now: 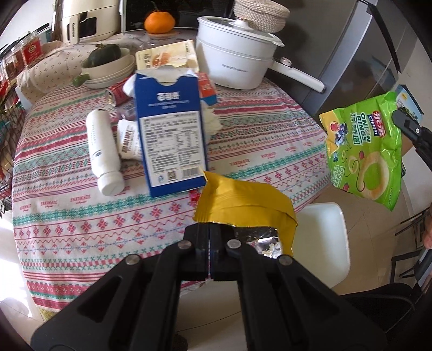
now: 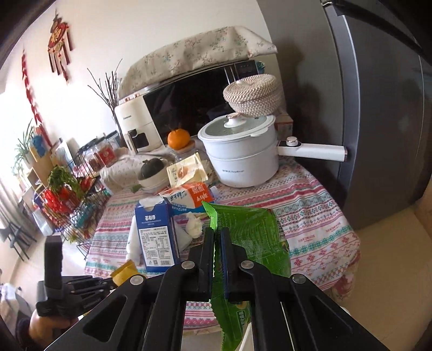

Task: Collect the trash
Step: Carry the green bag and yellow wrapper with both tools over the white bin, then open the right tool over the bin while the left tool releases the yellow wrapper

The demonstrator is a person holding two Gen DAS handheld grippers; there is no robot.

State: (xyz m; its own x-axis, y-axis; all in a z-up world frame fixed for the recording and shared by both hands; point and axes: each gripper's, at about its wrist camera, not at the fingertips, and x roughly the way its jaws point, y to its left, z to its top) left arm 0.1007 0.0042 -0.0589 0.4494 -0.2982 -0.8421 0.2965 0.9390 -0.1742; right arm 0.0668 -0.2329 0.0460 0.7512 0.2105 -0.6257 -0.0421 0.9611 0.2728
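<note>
My left gripper [image 1: 210,229] is shut on a torn yellow snack wrapper [image 1: 243,202] with a foil inside, held over the table's near edge. My right gripper [image 2: 217,235] is shut on a green onion-rings bag [image 2: 251,229]; the same bag [image 1: 364,151] hangs at the right of the left wrist view, off the table. On the patterned tablecloth [image 1: 67,216] stand an opened blue carton [image 1: 170,135], a lying white bottle [image 1: 104,151], crumpled white tissue [image 1: 213,118], a red can [image 1: 117,93] and an orange-and-white carton [image 2: 189,197].
A white electric pot [image 1: 237,62] with a long handle, bowls holding a dark squash [image 1: 105,55], an orange [image 1: 159,23] and a microwave [image 2: 189,108] fill the table's back. A grey fridge [image 2: 378,108] stands at right. A white chair seat [image 1: 321,243] sits below the table edge.
</note>
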